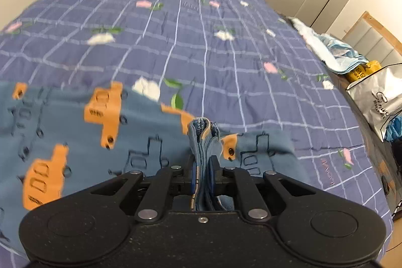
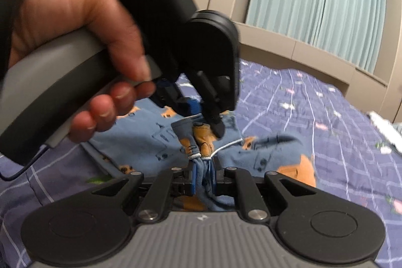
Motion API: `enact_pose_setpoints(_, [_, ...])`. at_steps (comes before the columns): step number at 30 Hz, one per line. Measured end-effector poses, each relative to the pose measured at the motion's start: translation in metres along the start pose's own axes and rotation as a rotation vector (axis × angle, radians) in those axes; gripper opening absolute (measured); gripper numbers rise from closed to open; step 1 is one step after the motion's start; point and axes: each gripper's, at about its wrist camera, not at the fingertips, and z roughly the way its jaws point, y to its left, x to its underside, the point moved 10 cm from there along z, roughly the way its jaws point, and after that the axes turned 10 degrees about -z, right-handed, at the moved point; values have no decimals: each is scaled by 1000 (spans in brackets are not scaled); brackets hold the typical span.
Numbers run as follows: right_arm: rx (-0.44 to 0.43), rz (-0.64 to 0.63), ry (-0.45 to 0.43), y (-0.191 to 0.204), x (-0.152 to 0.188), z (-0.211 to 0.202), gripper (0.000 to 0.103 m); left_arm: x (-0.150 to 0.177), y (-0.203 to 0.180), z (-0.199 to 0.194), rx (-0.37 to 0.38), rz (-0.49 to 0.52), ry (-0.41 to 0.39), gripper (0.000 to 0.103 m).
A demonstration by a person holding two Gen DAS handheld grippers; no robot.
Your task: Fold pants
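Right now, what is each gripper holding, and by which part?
Both grip the blue pants. The left gripper pinches a bunched fabric edge; the right gripper pinches the gathered waistband by the white drawstring.

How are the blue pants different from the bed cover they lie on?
The pants are a lighter blue with orange car shapes; the bed cover is purple-blue with white grid lines and small flowers. The pants are bunched up where the left gripper and right gripper pinch them; the bed cover lies spread flat. Both are patterned cloth.

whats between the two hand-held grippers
Bunched pants with a white drawstring; right wrist view shows left hand-held gripper and right hand-held gripper both pinching it.
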Motion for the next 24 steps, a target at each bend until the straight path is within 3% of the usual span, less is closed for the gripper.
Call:
enact_pose_setpoints(6, [-21,-7,-51,8,-36,-9,13,-19,15,-33,-10,18,-46,10])
enact_pose_setpoints(11, [-94,-27,-60,38,-56,0,13,-26,54,-47,-53,8,-53,10])
enact_pose_setpoints(18, [-195,-79,18,83,-43,28,13,-9,118,-28,-79,-115,17,16])
enact_pose_setpoints(22, [-230,-83,55,93,-29,34,16,-5,128,-23,-57,-148,13,18])
enact_pose_setpoints(24, [-235,-71,43,91,-28,32,22,-6,126,-24,-54,-139,11,30])
